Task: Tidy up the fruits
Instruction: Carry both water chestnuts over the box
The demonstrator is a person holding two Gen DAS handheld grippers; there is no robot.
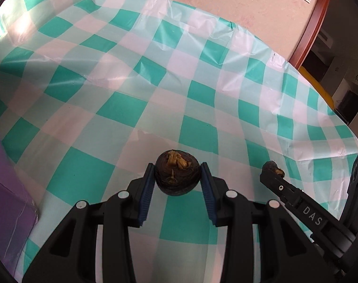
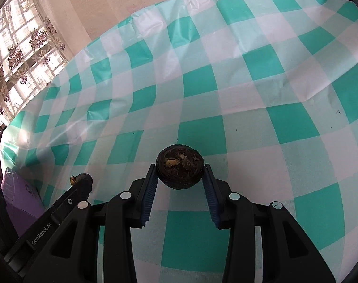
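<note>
Two grippers, each clamped on one dark round fruit, above a checked tablecloth.

Left gripper (image 1: 177, 176): blue pads pressed against both sides of a dark brown fruit (image 1: 177, 173) with a tan tuft on top; jaws nearly closed, fruit at the fingertips. Right gripper (image 2: 180, 176): same narrow grip on a second dark fruit (image 2: 180, 169), rough and fibrous on top. In the left view the right gripper shows at 4 o'clock; in the right view the left gripper shows at 8 o'clock. Tablecloth (image 1: 122, 110): green and white checks, creased. Purple box (image 1: 9, 202): on the cloth, at 8 o'clock in both views. Window (image 2: 20, 54) with patterned curtain at 10 o'clock, right view.
</note>
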